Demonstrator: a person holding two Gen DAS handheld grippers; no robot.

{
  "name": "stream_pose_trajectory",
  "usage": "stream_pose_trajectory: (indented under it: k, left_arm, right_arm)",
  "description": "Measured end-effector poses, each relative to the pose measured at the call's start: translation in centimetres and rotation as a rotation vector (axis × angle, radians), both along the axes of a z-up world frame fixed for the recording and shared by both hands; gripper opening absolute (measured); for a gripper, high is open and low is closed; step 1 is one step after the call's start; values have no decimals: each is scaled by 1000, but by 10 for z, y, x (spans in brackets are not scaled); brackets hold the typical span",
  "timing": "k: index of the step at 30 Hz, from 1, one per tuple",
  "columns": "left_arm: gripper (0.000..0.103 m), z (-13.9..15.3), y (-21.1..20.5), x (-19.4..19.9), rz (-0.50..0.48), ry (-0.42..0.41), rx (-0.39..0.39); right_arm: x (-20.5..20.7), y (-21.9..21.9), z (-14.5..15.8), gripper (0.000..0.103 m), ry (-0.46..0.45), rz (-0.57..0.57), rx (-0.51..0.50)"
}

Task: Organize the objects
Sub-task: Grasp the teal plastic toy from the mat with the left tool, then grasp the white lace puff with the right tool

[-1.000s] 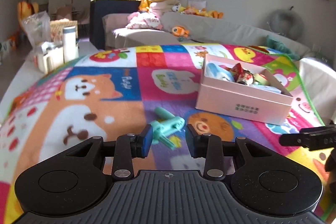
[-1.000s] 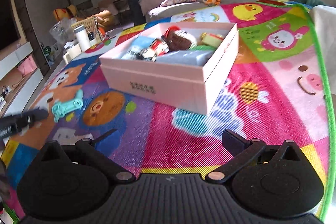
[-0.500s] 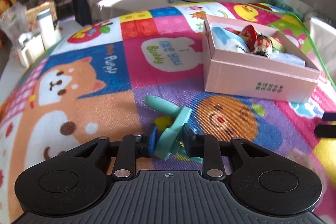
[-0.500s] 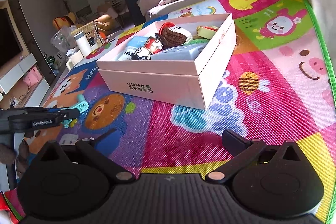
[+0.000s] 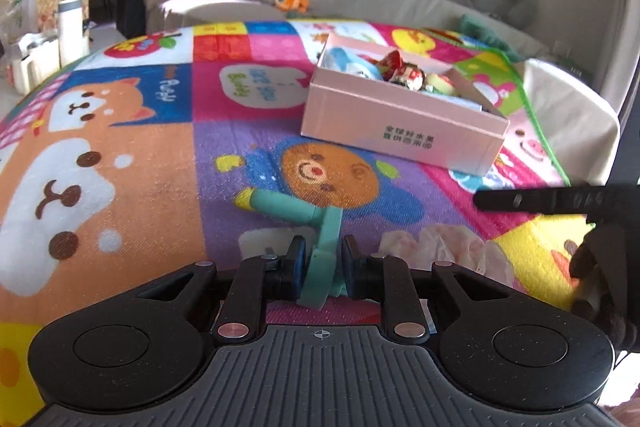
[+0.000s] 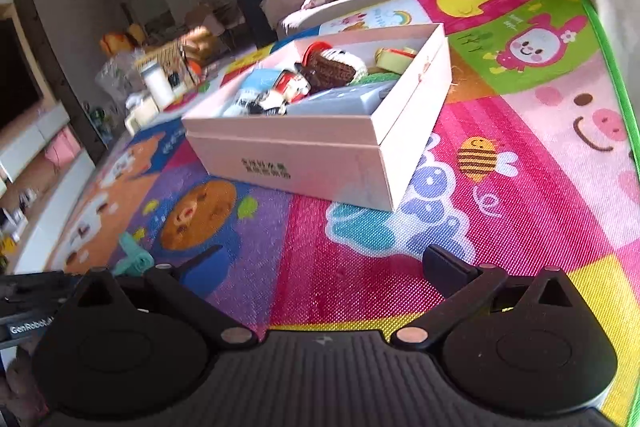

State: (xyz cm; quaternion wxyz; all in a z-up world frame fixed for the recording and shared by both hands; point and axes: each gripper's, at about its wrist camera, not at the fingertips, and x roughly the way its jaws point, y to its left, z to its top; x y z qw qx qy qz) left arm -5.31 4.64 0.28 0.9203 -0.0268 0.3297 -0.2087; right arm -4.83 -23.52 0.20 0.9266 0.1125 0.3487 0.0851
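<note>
Teal toy (image 5: 320, 251) in left gripper (image 5: 322, 263)

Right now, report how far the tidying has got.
Done: several toys already lie in the pink box. In hand: the left gripper has its jaws closed on the teal toy, not yet boxed. Left: carry it into the box. The right gripper is open, holding nothing.
</note>
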Motion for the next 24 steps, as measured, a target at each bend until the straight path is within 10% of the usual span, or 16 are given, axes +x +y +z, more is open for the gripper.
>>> stream_pose_trajectory:
  k: [5,12,17,24]
  left_arm:
    - [23,-3,3,7,31,-8,-37]
    - [23,-5,5,6,37,-9,-54]
    - [23,-5,6,6,37,-9,-54]
    - [23,-6,8,6,39,-4,-68]
  right_arm:
    - [6,21,2,103,39,55,-156]
    - [-25,35,34,103,-45,239,-60]
    - [-49,86,31,103,-67,438,-285]
    - [-38,73,14,103,-62,281,-517]
